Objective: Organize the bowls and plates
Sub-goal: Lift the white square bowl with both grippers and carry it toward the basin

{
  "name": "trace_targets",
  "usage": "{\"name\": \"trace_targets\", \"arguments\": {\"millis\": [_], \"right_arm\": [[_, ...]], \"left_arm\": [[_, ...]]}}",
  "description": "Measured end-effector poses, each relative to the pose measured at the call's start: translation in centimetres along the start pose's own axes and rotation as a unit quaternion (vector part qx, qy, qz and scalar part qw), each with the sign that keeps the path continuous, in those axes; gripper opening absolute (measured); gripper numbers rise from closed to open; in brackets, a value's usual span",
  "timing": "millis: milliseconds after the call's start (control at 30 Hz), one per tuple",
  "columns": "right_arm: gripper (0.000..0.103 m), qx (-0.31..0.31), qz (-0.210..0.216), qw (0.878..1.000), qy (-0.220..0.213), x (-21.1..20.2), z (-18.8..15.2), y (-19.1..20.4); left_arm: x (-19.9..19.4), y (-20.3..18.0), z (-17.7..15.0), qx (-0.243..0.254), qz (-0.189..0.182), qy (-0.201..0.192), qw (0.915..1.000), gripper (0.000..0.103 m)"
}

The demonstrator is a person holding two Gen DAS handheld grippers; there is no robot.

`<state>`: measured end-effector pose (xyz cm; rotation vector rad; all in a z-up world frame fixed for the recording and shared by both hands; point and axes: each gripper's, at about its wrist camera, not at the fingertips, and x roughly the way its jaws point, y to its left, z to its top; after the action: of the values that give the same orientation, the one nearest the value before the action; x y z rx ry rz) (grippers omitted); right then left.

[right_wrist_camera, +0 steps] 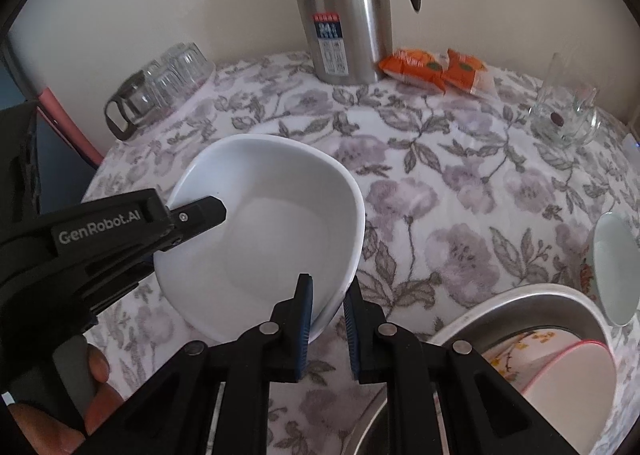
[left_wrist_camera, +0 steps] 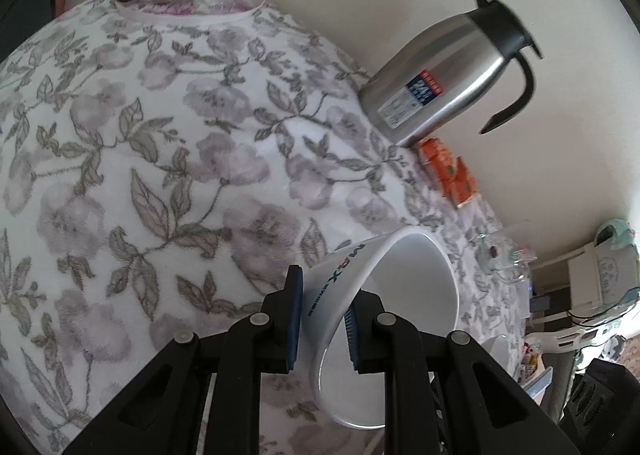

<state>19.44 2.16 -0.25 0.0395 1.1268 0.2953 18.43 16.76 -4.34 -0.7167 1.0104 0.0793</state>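
Both grippers clamp one white bowl [right_wrist_camera: 276, 231] w/ it tilted above the cloth [right_wrist_camera: 460, 191]: L gripper [right_wrist_camera: 192, 215] on the far-left rim, R gripper [right_wrist_camera: 326, 319] on the near rim, tub [right_wrist_camera: 520, 299] just right of R, so R's nearer.

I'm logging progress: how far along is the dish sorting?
Done: nothing clearly; plates already sit in the metal basin. In hand: the left gripper and right gripper both clamp the white bowl by its rim above the table. Left: placing it, plus the small dish.
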Motion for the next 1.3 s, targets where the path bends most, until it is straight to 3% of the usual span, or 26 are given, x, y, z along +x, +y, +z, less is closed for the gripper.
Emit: {"name": "trace_targets", "arguments": {"millis": [500,1033,1300], "right_arm": [[0.017,0.009,0.026,0.997,-0.071,-8.5,-0.9,-2.2],[0.017,0.043,0.031,0.992,-0.117,-14.8,-3.7,-7.1],[0.017,0.046,0.028,0.99,-0.129,-16.7,-5.1,-9.0]], "left_arm": [[-6.7,-5.8,-1.7,0.064,-0.043,-0.049,0.9959,0.02],[-9.4,-10.3,-5.6,0.103,-0.105,-0.043,0.9881,0.02],[-10.6,-12.8,-7.6,0.136,-0.109,-0.046,0.9836,0.02]]}}
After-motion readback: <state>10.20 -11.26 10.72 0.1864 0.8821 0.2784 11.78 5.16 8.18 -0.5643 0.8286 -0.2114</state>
